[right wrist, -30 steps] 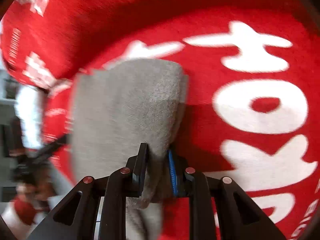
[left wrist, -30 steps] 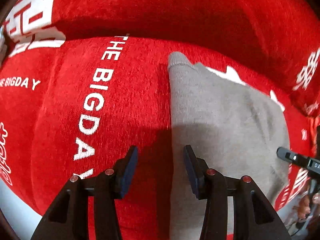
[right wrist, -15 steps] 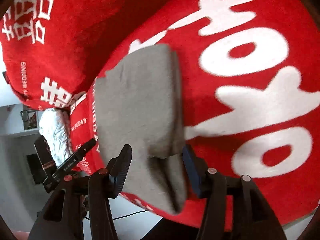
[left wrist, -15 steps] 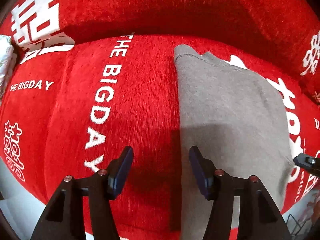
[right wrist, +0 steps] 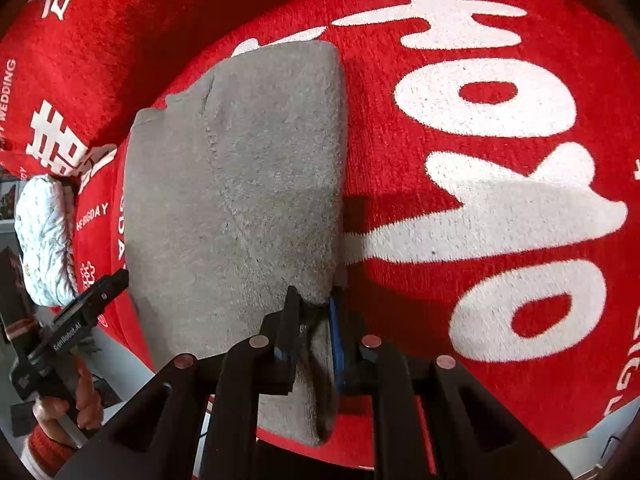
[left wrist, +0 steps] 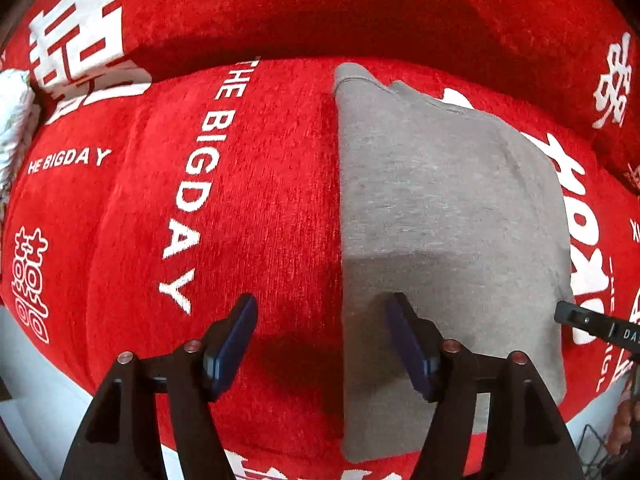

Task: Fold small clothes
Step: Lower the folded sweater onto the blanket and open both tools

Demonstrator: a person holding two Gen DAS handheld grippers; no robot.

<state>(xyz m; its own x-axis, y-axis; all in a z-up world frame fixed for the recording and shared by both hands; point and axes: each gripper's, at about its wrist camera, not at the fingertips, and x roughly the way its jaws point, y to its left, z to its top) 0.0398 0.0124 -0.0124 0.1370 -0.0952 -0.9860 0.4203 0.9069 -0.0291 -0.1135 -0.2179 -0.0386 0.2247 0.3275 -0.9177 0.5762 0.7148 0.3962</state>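
Note:
A folded grey garment (left wrist: pixel 444 216) lies flat on a red sofa seat with white lettering (left wrist: pixel 248 208). My left gripper (left wrist: pixel 322 340) is open and empty, straddling the garment's left edge near its front, one finger over the red seat and one over the cloth. In the right wrist view the grey garment (right wrist: pixel 236 184) fills the middle left. My right gripper (right wrist: pixel 312 312) is shut on the garment's near right edge, with cloth bunched between the fingers. The left gripper (right wrist: pixel 76 320) shows at the far left there.
The red backrest (left wrist: pixel 320 12) rises behind the seat. A white quilted cushion (right wrist: pixel 42 240) lies at the sofa's left end. The seat's front edge drops to a pale floor (left wrist: pixel 36 396). The person's hand (right wrist: pixel 84 396) holds the left gripper.
My right gripper opened half a second ago and has now shut again on the garment's right edge. My left gripper stayed open and pulled back slightly.

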